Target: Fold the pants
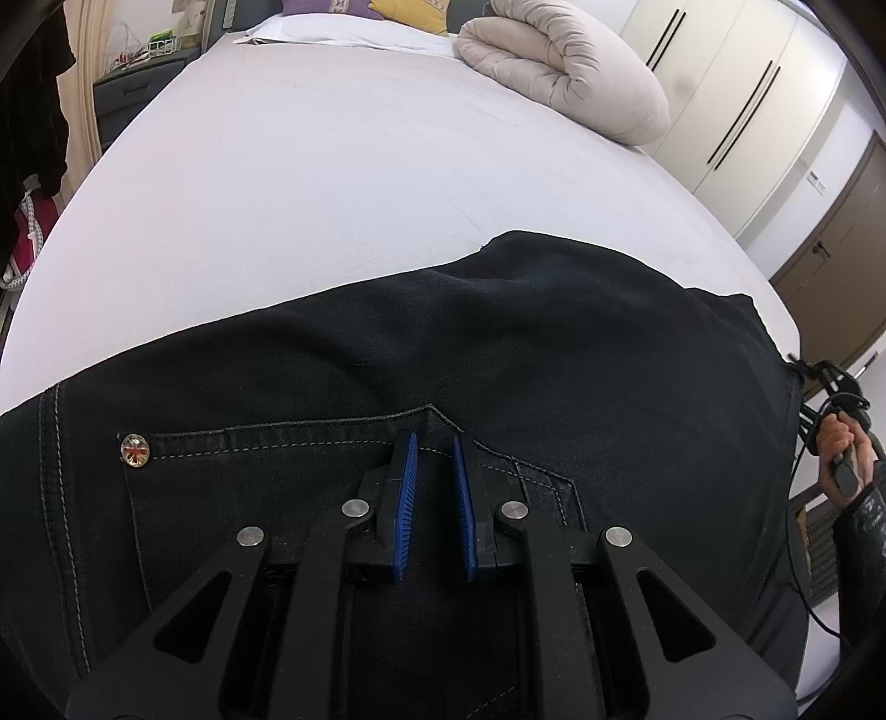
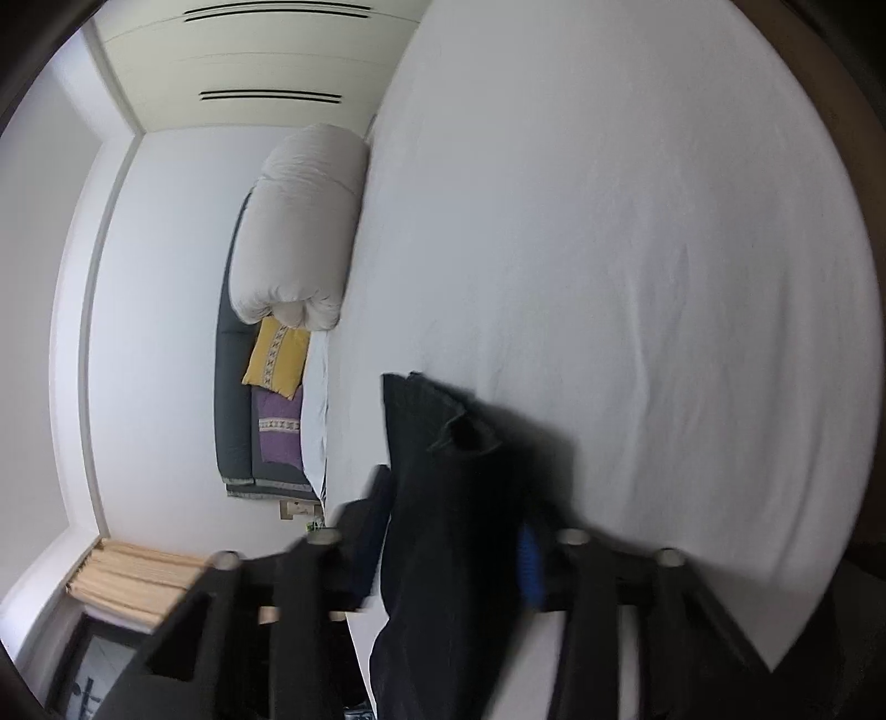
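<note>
Black denim pants [image 1: 443,354] lie across the near part of the white bed [image 1: 332,183], back pocket up, with a round metal rivet [image 1: 135,451] at the pocket corner. My left gripper [image 1: 433,436] points down at the pocket; its blue pads [image 1: 407,487] stand nearly together, pinching dark cloth. At the pants' right end a hand [image 1: 841,448] holds the other gripper. The right wrist view is blurred and rolled sideways. There my right gripper [image 2: 454,509] is shut on a hanging fold of the pants [image 2: 443,443], a hem opening showing above the fingers.
A rolled beige duvet [image 1: 565,72] lies at the bed's far right, with yellow [image 1: 410,14] and purple [image 1: 326,8] pillows at the headboard. White wardrobe doors [image 1: 736,99] and a brown door [image 1: 841,243] stand to the right. A dark nightstand [image 1: 135,91] sits at the far left.
</note>
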The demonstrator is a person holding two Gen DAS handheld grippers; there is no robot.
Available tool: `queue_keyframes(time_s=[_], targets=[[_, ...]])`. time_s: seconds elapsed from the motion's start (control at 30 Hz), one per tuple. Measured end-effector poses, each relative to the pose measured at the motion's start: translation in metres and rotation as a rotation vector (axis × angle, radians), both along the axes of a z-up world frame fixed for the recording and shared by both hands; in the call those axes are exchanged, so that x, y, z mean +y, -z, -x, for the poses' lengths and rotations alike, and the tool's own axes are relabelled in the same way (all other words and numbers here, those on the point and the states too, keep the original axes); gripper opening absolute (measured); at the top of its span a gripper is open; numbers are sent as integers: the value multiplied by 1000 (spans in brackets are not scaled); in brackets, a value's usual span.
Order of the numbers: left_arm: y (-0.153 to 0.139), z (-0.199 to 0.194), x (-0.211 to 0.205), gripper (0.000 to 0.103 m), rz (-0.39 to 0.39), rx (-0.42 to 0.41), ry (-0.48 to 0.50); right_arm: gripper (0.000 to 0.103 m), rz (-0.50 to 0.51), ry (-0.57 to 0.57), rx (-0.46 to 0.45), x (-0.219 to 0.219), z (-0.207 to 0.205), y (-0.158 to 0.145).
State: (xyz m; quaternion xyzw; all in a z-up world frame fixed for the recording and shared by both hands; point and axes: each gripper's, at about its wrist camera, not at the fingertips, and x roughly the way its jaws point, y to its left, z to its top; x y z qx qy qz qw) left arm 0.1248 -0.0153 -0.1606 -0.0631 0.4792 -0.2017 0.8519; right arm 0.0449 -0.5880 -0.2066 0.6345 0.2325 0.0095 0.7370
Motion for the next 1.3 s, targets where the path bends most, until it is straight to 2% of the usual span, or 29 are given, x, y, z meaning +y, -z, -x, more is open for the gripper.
queue_keyframes(time_s=[0.03, 0.1, 0.2, 0.43, 0.6, 0.7, 0.8, 0.87, 0.93, 0.97, 1.0, 1.03, 1.07, 1.17, 1.2, 1.3], targets=[[0, 0, 0, 13, 1, 0, 0, 11, -8, -1, 6, -2, -3, 3], [0, 0, 1, 13, 2, 1, 0, 10, -18, -12, 3, -3, -5, 7], [1, 0, 1, 13, 3, 2, 0, 11, 46, -27, 5, 0, -5, 0], [0, 0, 2, 13, 4, 2, 0, 11, 337, -58, 80, 21, -7, -34], [0, 0, 4, 13, 17, 8, -3, 10, 546, -144, 68, 59, -10, -71], [-1, -1, 5, 13, 20, 15, -6, 10, 740, -275, 53, 114, -14, -96], [-12, -2, 4, 13, 15, 39, -32, 10, 977, -455, 20, 191, -10, -108], [-22, -3, 3, 13, 67, 52, -45, 10, 1186, -584, 9, 247, -1, -104], [-32, -3, -6, 15, 126, 54, -31, 10, 1372, -703, 25, 294, 5, -83], [-35, -4, -12, 19, 149, 66, -19, 10, 1410, -733, 41, 305, 5, -71], [-37, -5, -19, 38, 182, 86, -5, 10, 1459, -748, 66, 313, 4, -58], [-39, -5, -24, 65, 222, 101, 6, 10, 1490, -746, 71, 316, 6, -52], [-40, -5, -28, 73, 263, 110, 9, 10, 1508, -739, 67, 318, 8, -51], [-37, -8, -41, 75, 356, 174, 23, 10, 1536, -720, 54, 319, 14, -58], [-33, -12, -47, 75, 396, 219, 21, 10, 1554, -711, 37, 321, 19, -63], [-34, -19, -62, 75, 485, 274, 37, 10, 1589, -687, -19, 333, 33, -81]])
